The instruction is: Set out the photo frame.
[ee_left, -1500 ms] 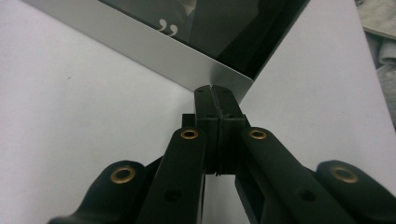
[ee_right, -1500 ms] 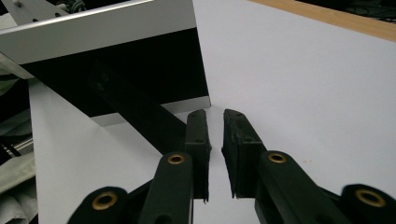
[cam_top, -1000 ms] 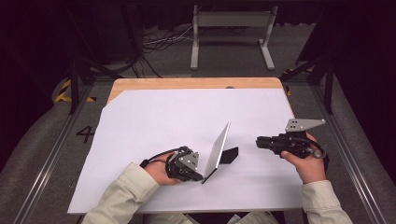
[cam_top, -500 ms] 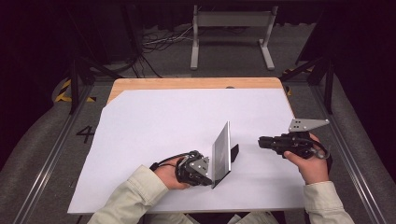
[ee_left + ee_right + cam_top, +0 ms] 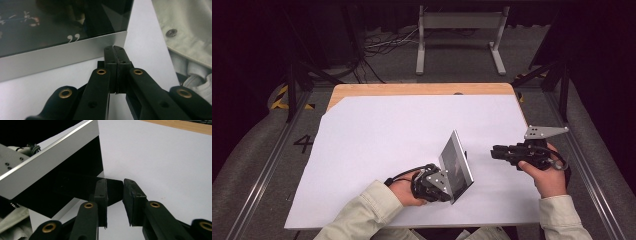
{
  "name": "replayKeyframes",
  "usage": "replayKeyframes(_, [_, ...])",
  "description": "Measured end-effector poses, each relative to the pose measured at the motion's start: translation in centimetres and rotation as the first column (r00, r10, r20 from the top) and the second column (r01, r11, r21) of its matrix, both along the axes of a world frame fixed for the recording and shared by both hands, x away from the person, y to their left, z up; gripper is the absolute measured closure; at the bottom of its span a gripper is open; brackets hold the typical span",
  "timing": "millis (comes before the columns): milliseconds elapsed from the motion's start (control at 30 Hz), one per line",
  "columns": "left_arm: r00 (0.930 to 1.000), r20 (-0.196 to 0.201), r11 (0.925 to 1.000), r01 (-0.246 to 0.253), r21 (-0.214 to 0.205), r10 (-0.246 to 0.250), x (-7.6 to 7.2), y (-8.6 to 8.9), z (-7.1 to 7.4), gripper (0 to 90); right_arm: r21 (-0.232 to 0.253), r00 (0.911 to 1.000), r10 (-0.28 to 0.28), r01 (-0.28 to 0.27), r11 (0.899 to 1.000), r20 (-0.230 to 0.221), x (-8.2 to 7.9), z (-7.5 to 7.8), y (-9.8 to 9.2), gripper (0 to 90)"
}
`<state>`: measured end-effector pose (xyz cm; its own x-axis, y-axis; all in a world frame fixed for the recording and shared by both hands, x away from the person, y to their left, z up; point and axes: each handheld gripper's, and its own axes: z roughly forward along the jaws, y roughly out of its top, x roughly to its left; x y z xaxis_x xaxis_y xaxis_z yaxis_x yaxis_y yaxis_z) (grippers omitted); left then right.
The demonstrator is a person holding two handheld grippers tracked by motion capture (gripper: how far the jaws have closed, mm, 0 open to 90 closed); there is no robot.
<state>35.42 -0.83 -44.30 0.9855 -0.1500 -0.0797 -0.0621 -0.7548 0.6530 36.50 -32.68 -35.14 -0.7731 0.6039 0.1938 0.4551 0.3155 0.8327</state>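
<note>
Lower centre of the high view: my left gripper [image 5: 447, 186] clamps the silver-edged picture frame [image 5: 455, 165], tilted on the white sheet [image 5: 377, 150]. My right gripper [image 5: 498, 152], jaws just parting, holds nothing.

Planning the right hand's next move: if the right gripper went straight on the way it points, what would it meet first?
Probably the black stand flap behind the picture frame; the right gripper, jaws just opening, points at it.
</note>
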Motion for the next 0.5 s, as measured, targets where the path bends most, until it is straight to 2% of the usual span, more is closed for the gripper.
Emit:
replayKeyframes(167, [0.9999,-0.011,0.9999,-0.001,-0.013,0.001,-0.2,-1.0,-0.1,90.0,-0.008,0.9999,-0.012,0.012,1.0,0.001,-0.1,0.1,-0.1,71.2])
replayKeyframes(367, [0.9995,-0.005,0.9993,-0.03,-0.024,0.03,-0.2,-2.2,-0.1,90.0,-0.015,0.9998,-0.021,0.021,1.0,0.001,0.0,0.1,0.0,69.2])
replayKeyframes(500, [0.9992,0.005,0.9986,-0.039,-0.036,0.039,-0.2,-2.4,-0.2,90.0,-0.017,0.9997,-0.024,0.024,1.0,0.0,-0.1,0.1,0.0,69.0])
